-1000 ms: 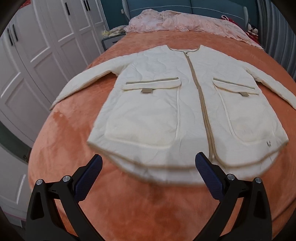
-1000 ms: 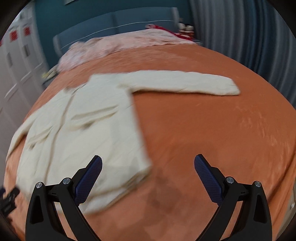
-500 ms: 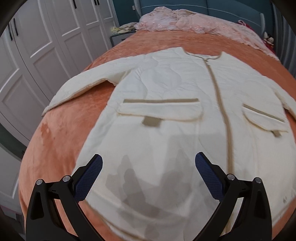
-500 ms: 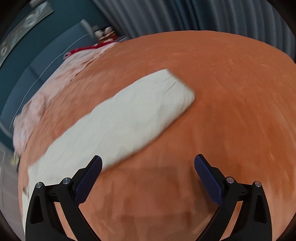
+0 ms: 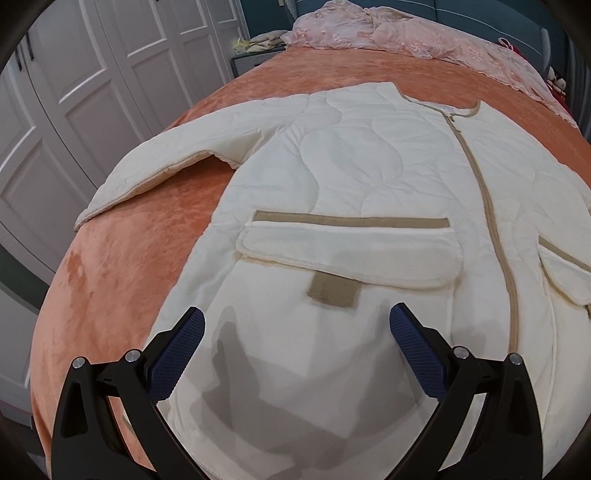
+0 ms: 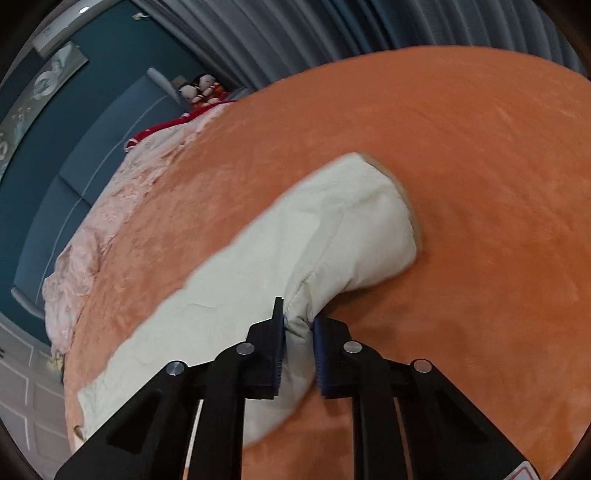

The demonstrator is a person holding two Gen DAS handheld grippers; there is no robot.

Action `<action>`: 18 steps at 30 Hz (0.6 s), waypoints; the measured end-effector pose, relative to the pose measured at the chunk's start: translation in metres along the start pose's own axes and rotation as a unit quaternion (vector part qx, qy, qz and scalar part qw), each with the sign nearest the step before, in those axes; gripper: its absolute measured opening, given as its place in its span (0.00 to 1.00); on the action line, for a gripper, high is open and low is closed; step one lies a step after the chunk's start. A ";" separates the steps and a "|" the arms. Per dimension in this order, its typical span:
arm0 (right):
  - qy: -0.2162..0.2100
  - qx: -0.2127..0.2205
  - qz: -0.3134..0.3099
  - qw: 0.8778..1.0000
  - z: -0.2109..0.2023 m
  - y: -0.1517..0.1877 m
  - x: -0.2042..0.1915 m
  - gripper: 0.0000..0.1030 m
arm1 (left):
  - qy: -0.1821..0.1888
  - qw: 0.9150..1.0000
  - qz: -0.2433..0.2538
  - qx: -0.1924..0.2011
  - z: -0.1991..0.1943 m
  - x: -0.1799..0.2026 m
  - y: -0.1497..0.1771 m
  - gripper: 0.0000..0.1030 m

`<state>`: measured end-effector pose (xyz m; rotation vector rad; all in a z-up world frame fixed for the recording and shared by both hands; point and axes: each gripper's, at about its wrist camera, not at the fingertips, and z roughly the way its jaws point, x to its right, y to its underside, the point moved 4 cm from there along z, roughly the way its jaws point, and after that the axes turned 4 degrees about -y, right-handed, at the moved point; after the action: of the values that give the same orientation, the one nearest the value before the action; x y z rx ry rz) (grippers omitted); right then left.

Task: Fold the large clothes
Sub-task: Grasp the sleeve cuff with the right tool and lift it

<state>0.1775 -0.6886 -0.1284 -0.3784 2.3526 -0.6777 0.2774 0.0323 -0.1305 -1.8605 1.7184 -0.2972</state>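
Nearest, the right gripper (image 6: 298,323) was closing its jaws on the right sleeve (image 6: 332,236) of a cream quilted jacket (image 5: 369,177), a pinch of the sleeve's edge bunched between the blue pads (image 6: 320,354), not far back from the cuff. That sleeve lay stretched across an orange bedspread (image 6: 480,166), its cuff end puffed up just beyond the pinch. The left gripper (image 5: 297,317) hovered with its jaws wide open above the jacket's lower front, nothing between them, its shadow falling on the cloth. Just past it sat a flapped pocket (image 5: 347,254) with a tan tab, and a tan zipper (image 5: 491,221) ran up the closed front to the collar. The jacket lay flat, front up, on the bed, its left sleeve (image 5: 177,166) angled out toward the bed's edge. Farther off, a rumpled pink quilt (image 5: 406,33) was heaped at the head of the bed against a blue headboard (image 6: 92,147). White wardrobe doors (image 5: 92,74) stood beside the bed on one side, grey curtains (image 6: 332,33) on the other.
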 end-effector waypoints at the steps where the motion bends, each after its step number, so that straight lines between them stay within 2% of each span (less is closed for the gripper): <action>1: -0.016 0.004 -0.015 1.000 -0.007 0.001 -0.016 0.12 | 0.000 1.000 -0.001 0.000 0.001 -0.001 -0.001 0.95; 3: -0.058 0.005 -0.059 0.997 -0.022 0.007 -0.063 0.12 | -0.001 1.000 -0.005 -0.005 0.003 -0.004 -0.002 0.95; 5: -0.107 -0.003 -0.117 0.987 -0.038 0.022 -0.119 0.12 | 0.002 1.000 -0.012 -0.007 0.004 -0.010 -0.003 0.95; 7: -0.163 -0.012 -0.192 0.968 -0.061 0.053 -0.187 0.12 | 0.002 1.000 -0.019 -0.011 0.005 -0.016 -0.003 0.95; 10: -0.238 -0.045 -0.281 0.929 -0.089 0.117 -0.277 0.12 | 0.005 0.999 -0.029 -0.012 0.004 -0.023 -0.002 0.95; 11: -0.269 -0.066 -0.309 0.910 -0.097 0.151 -0.311 0.12 | 0.006 0.999 -0.032 -0.012 0.003 -0.027 -0.002 0.95; 14: -0.309 -0.100 -0.361 0.874 -0.108 0.223 -0.366 0.12 | 0.011 0.999 -0.041 -0.011 0.000 -0.038 -0.002 0.95; 16: -0.327 -0.124 -0.402 0.846 -0.111 0.284 -0.400 0.12 | 0.016 0.999 -0.046 -0.012 0.000 -0.046 -0.002 0.95; 18: -0.340 -0.155 -0.421 0.827 -0.109 0.333 -0.419 0.15 | 0.021 0.998 -0.051 -0.013 0.001 -0.054 -0.002 0.95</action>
<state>0.3876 -0.1939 -0.0292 -1.5752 1.5140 -0.4038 0.2722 0.0850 -0.1182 -1.9781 1.6646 -0.3578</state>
